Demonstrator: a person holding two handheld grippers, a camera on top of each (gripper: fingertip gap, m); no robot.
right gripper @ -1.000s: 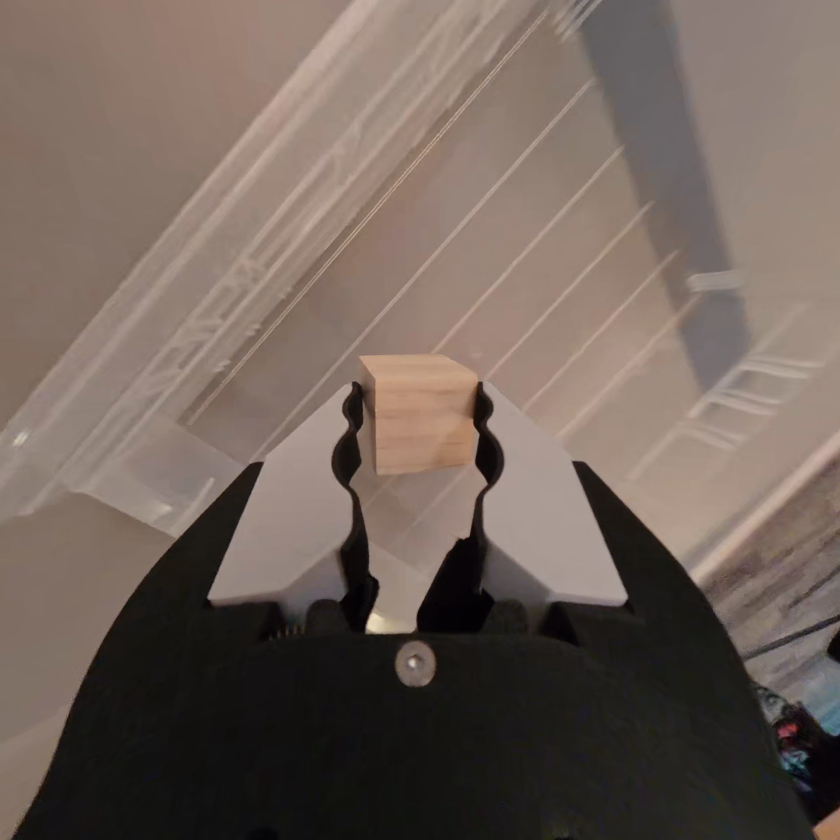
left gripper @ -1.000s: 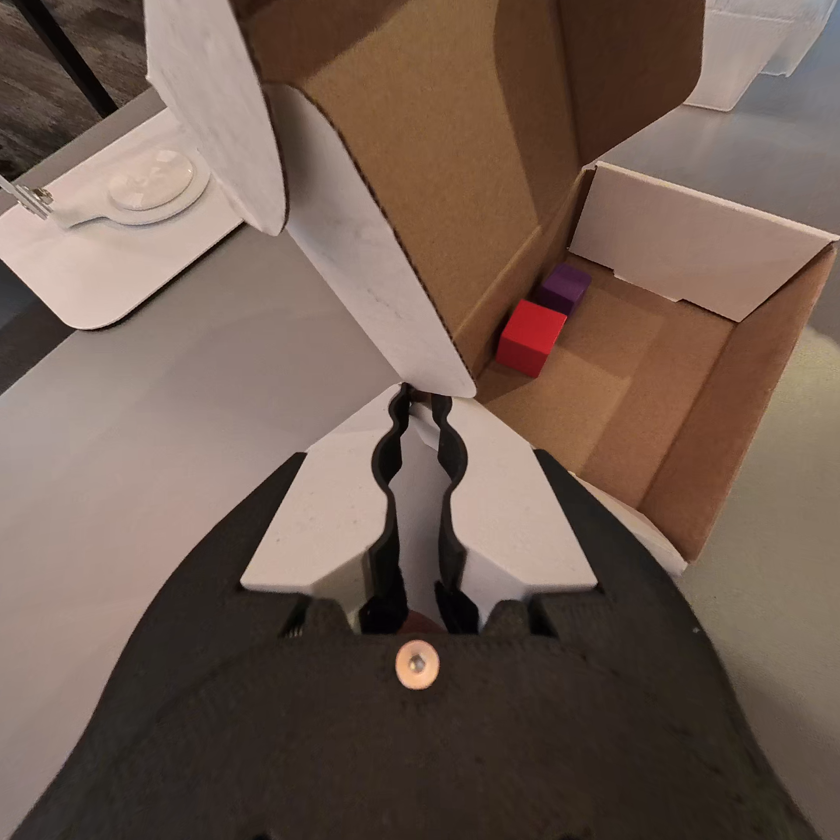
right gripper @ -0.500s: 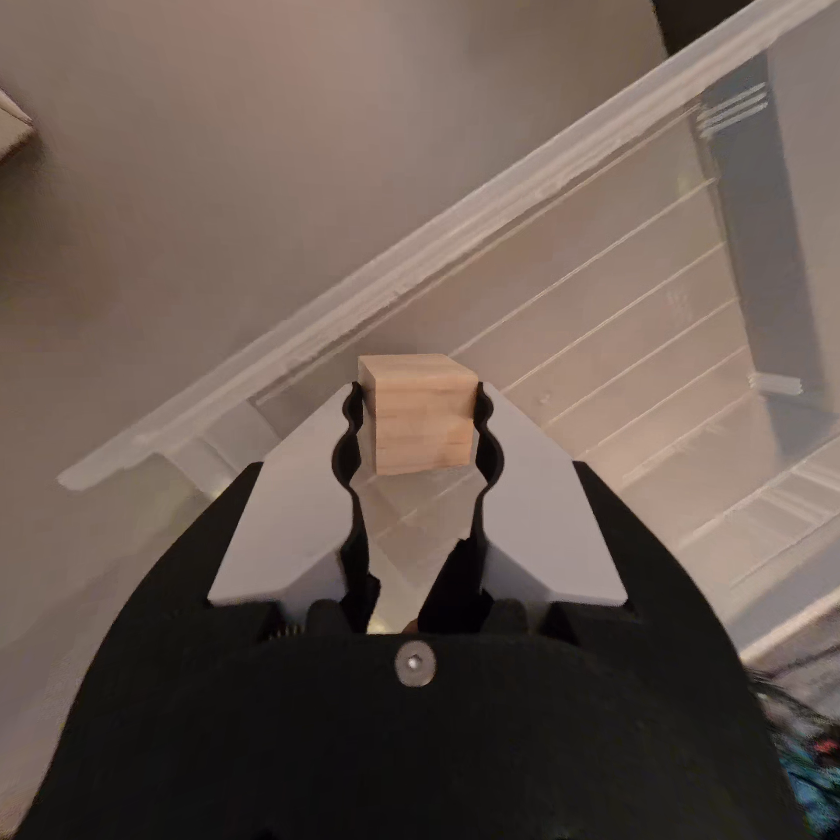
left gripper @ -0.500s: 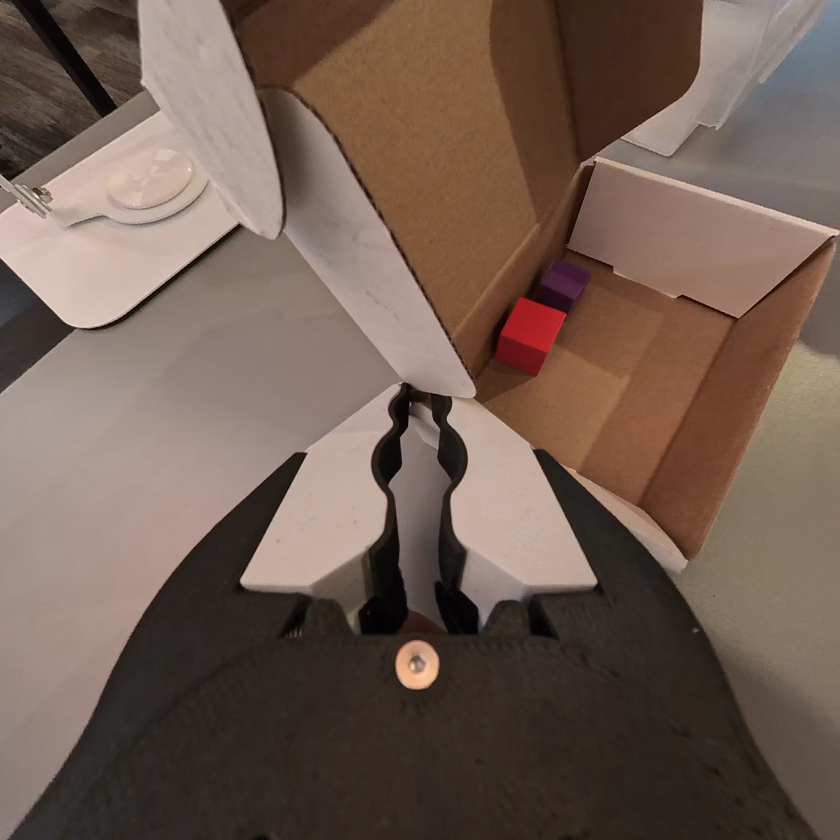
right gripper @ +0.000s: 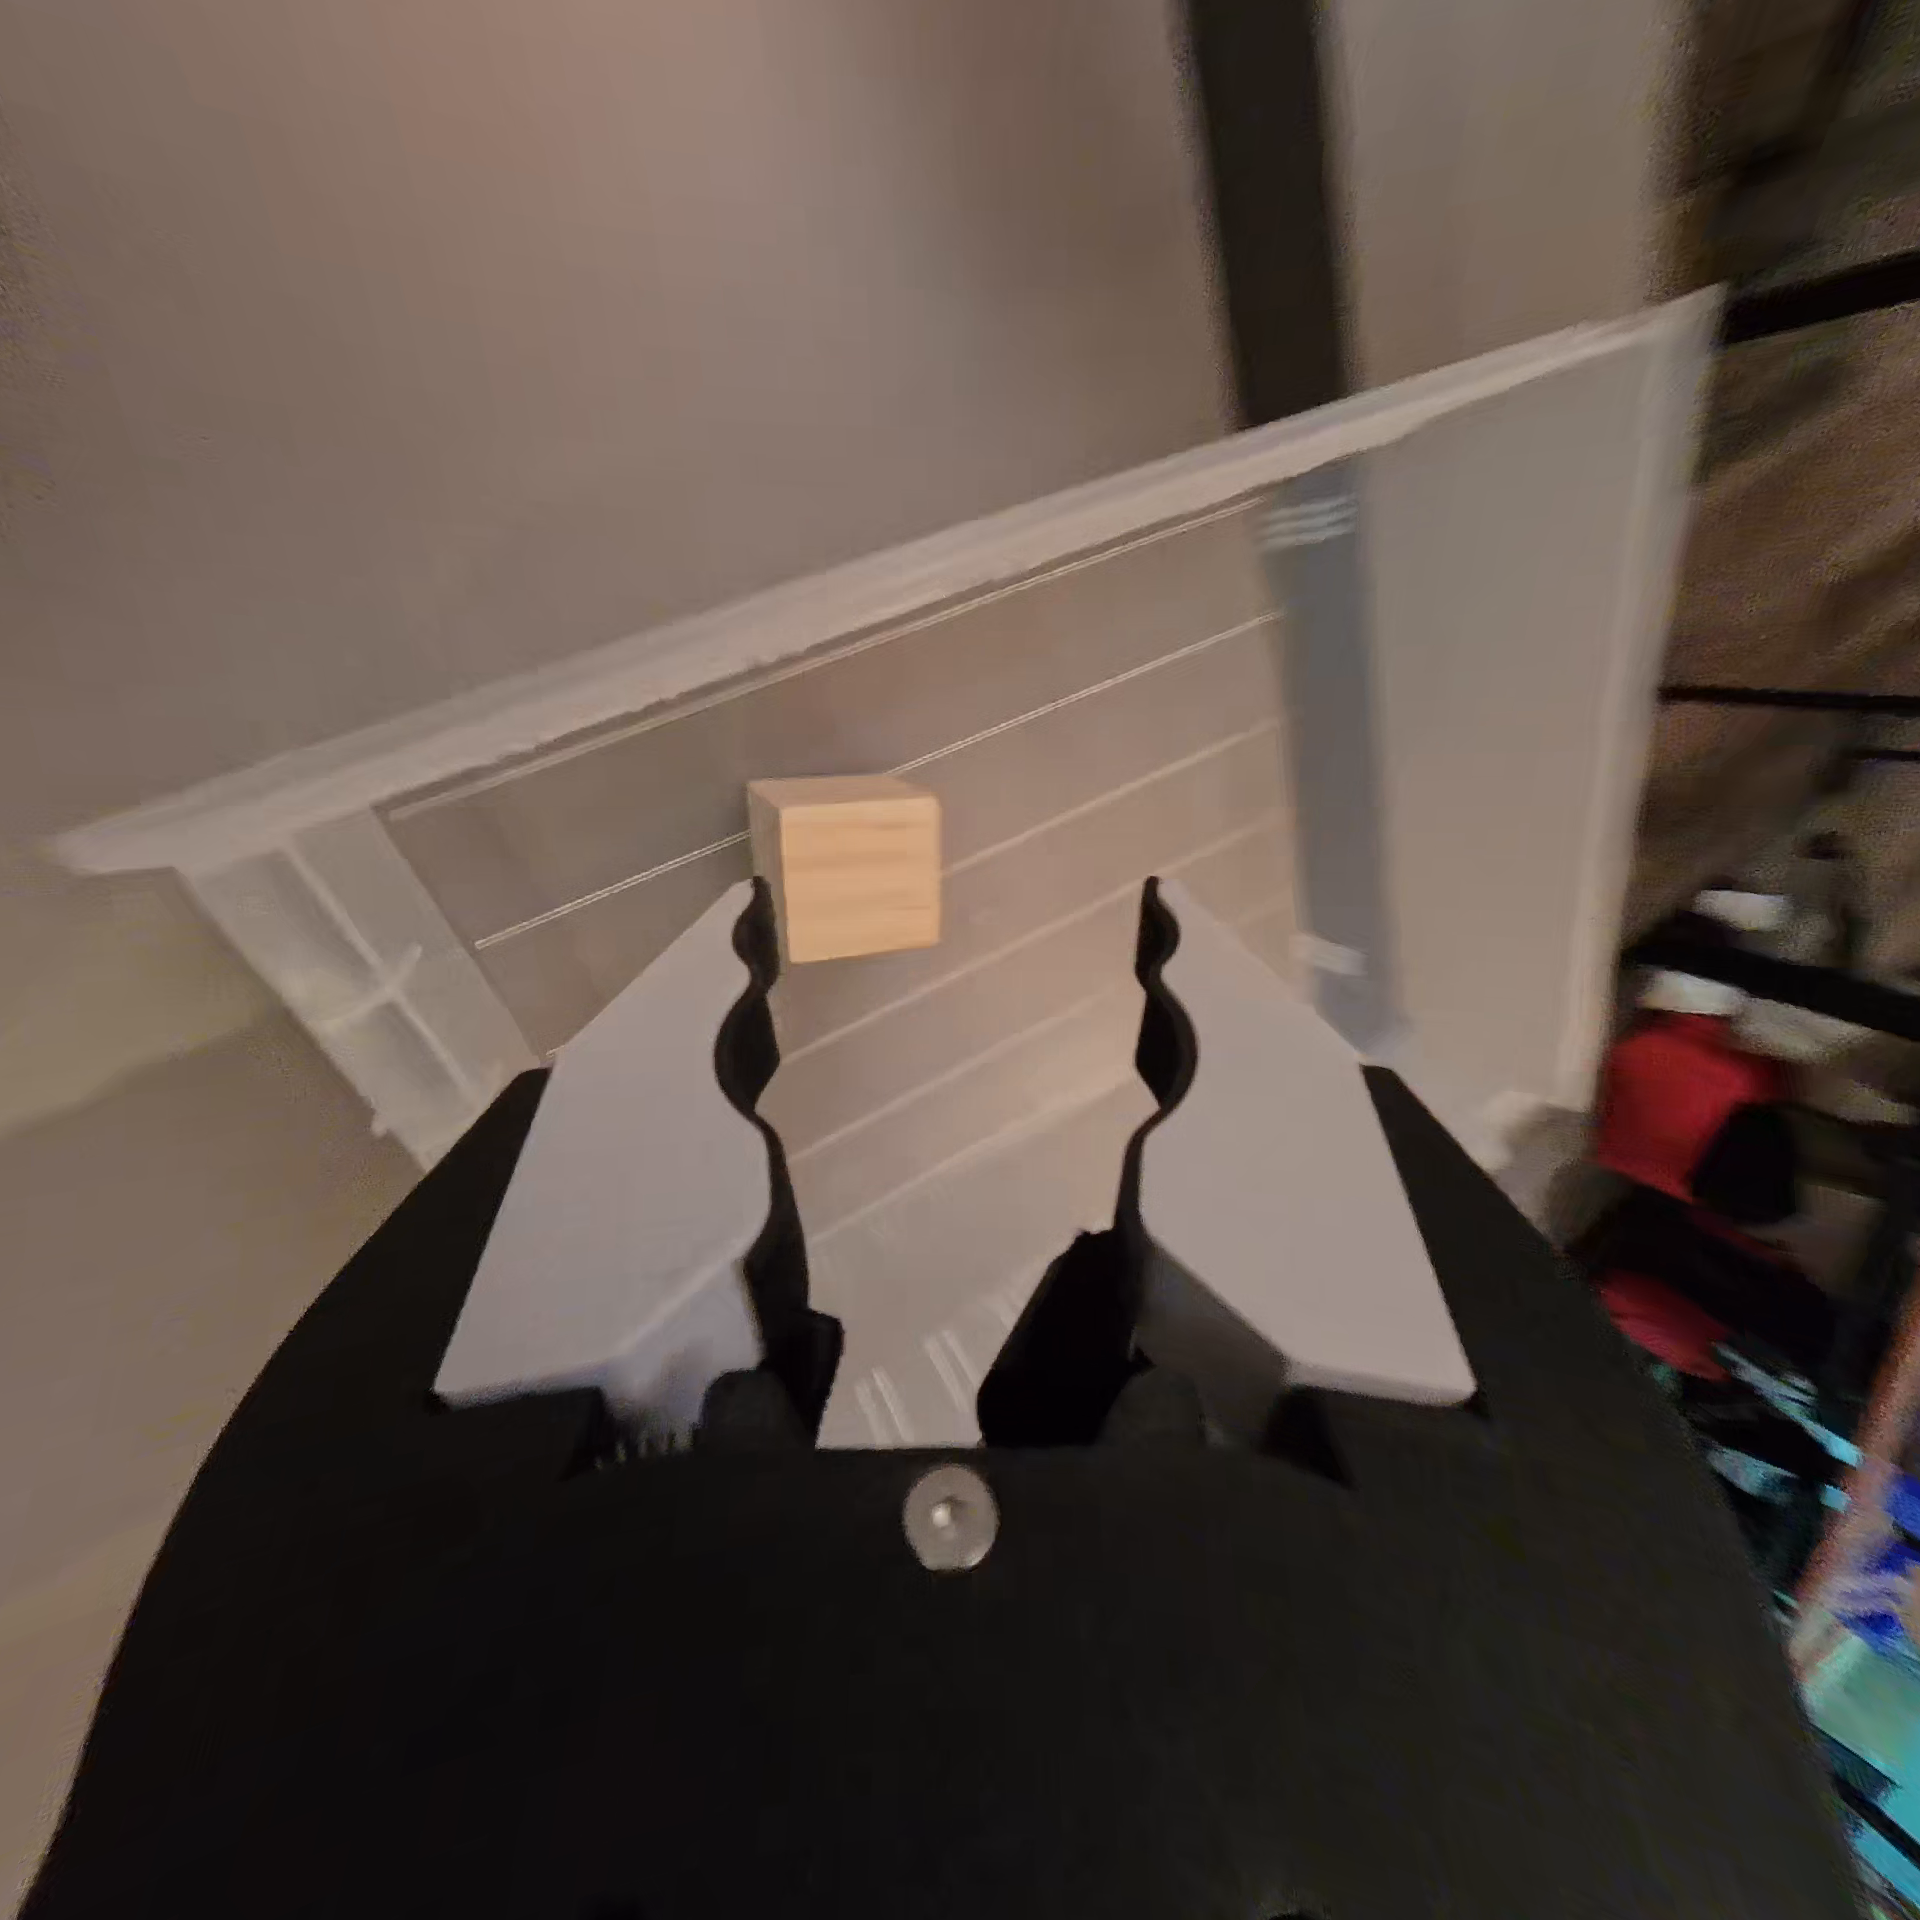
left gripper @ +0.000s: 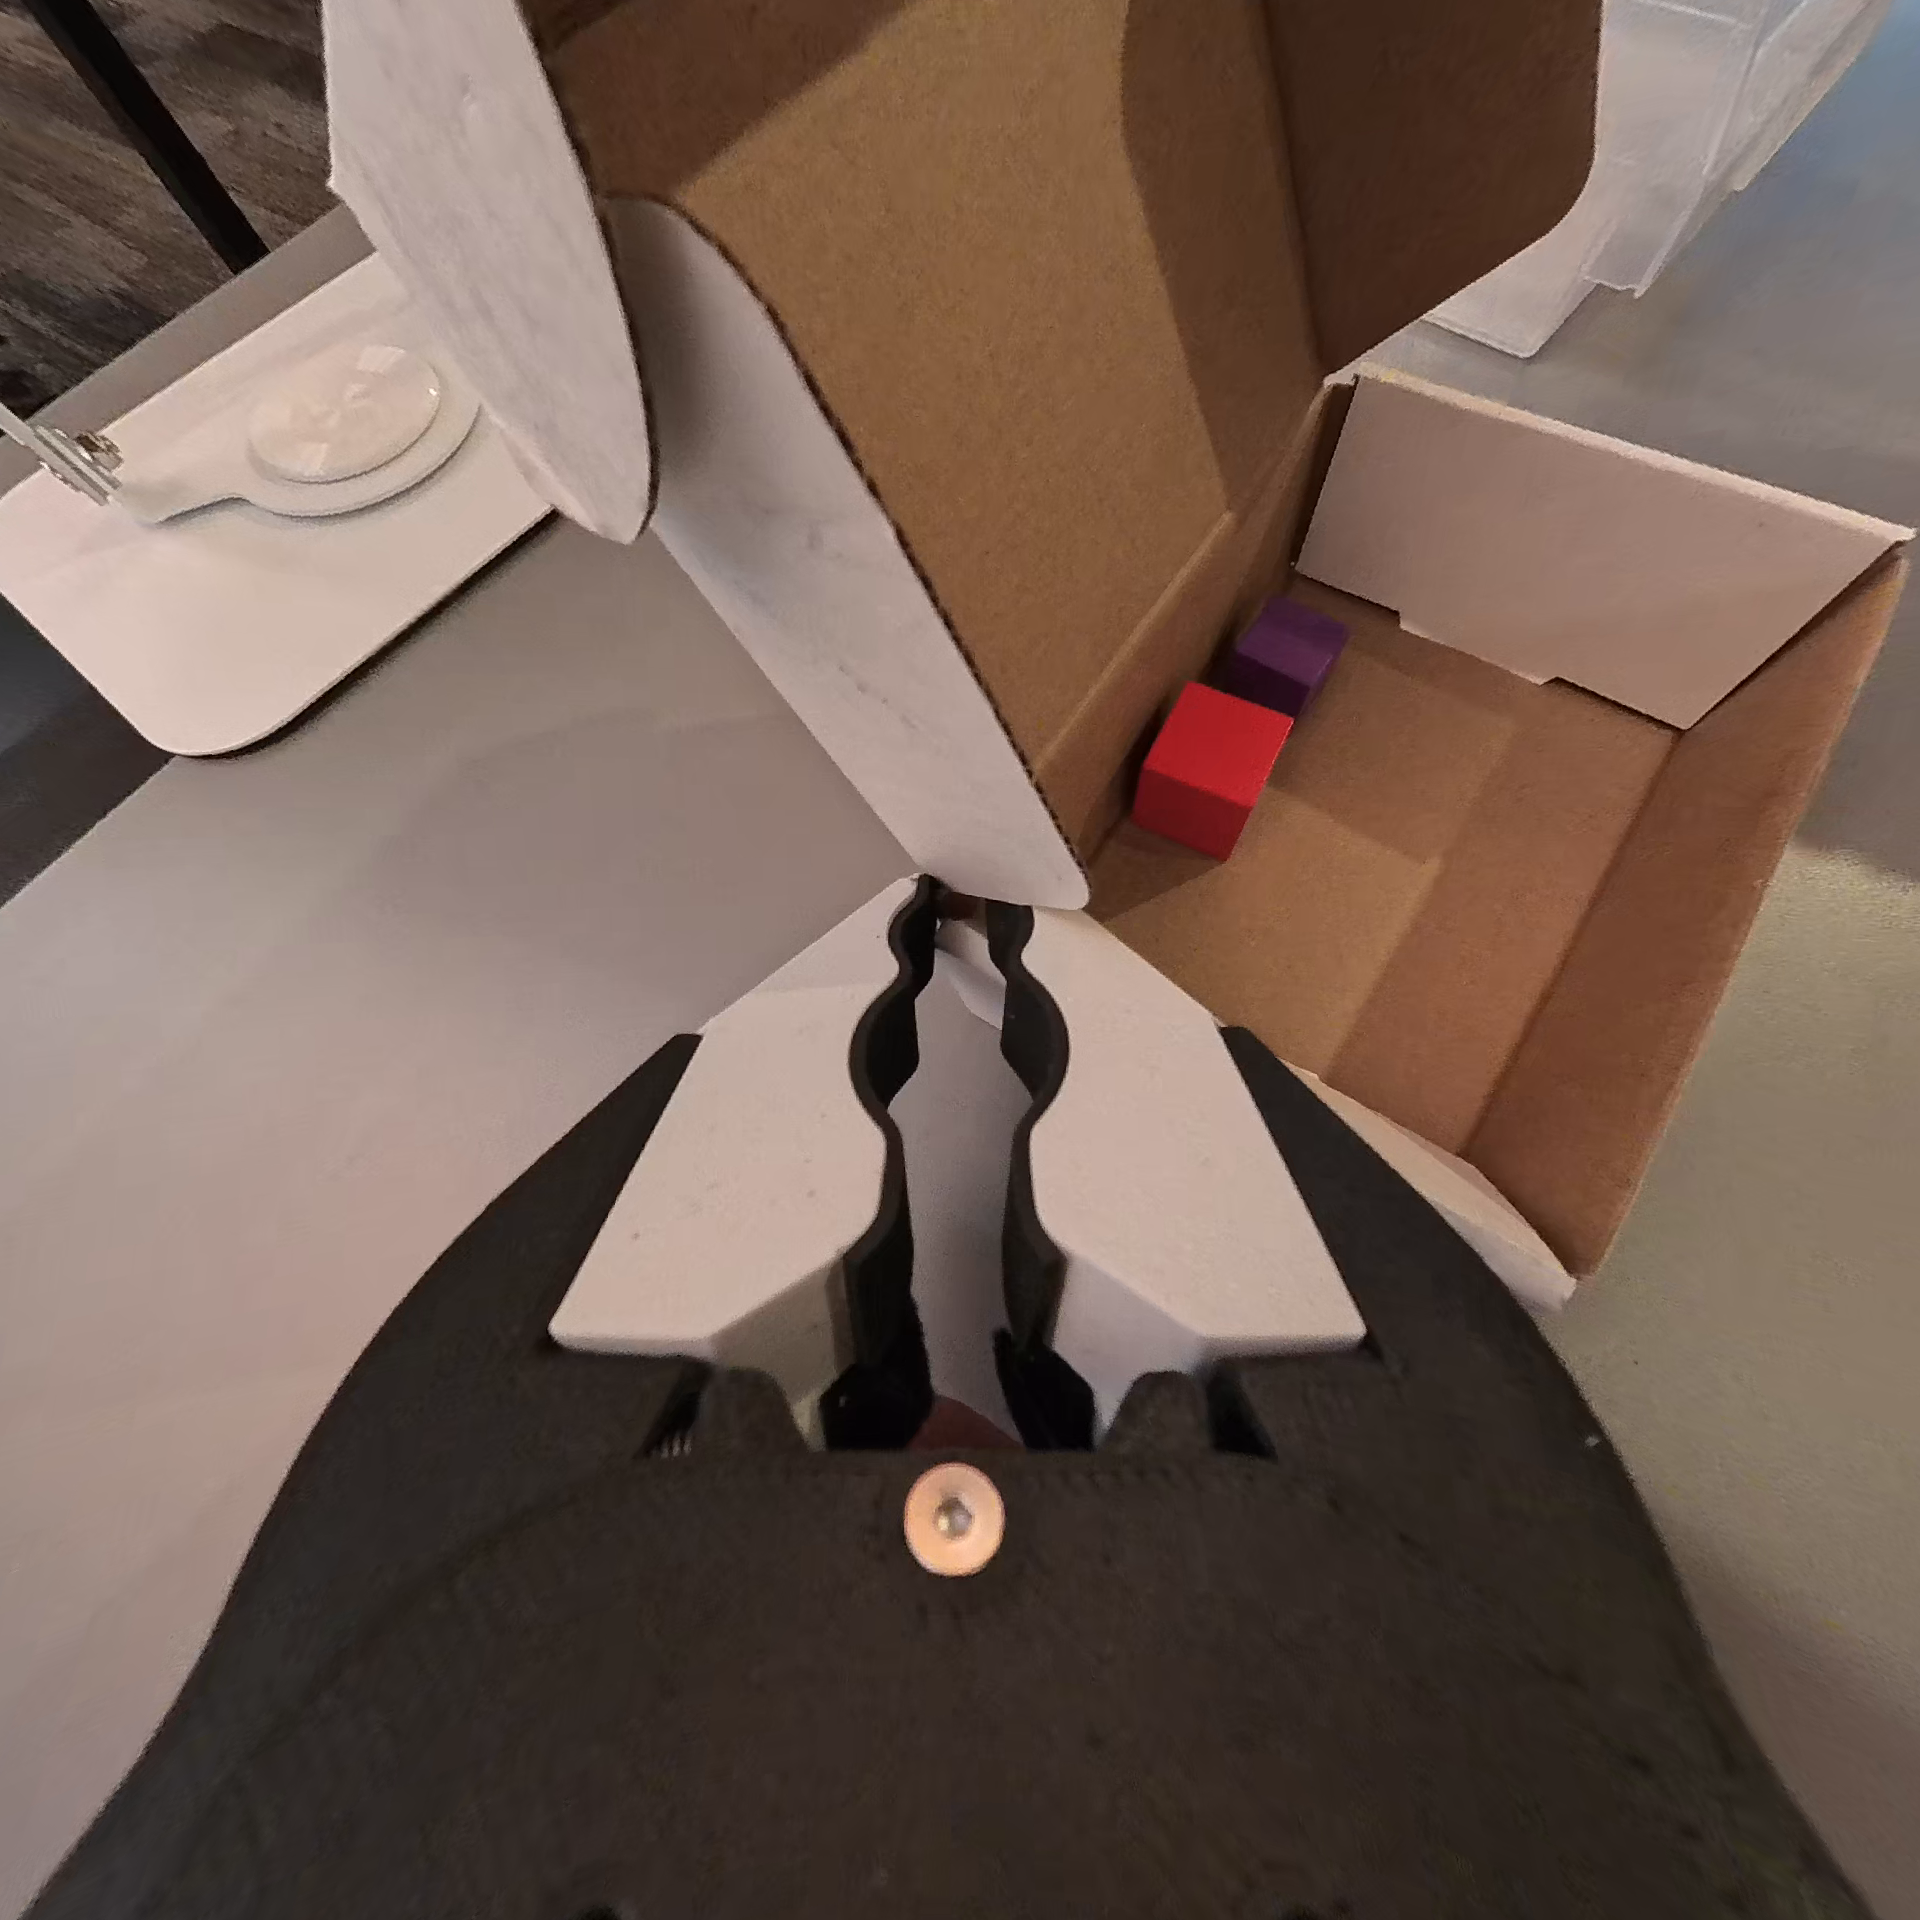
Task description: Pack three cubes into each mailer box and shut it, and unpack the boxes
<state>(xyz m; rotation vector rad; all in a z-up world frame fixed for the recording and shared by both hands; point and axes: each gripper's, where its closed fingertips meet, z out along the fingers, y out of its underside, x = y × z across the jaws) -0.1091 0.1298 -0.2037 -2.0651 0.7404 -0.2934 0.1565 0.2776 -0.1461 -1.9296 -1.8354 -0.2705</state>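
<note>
Grey table carries the mailer box, whose lid stands up and whose floor shows 2 cubes, a red cube and a purple cube, set against the wall under the lid hinge. At the box's near corner the left gripper has its jaws drawn narrow on a white flap of cardboard, seemingly steadying the box. Over a clear plastic bin, the right gripper has its jaws spread wide; the wooden cube sits at the tip of the left finger, clear of the other finger, and whether it is falling or already resting in the bin cannot be told.

By its look the wooden cube is light, stiff and smooth-faced, so it should take a firm pinch without harm; 2 opposite flat faces, squarely between the pads, seem the best hold, since a corner grip would likely let it twist out. Thin cardboard bends easily.
</note>
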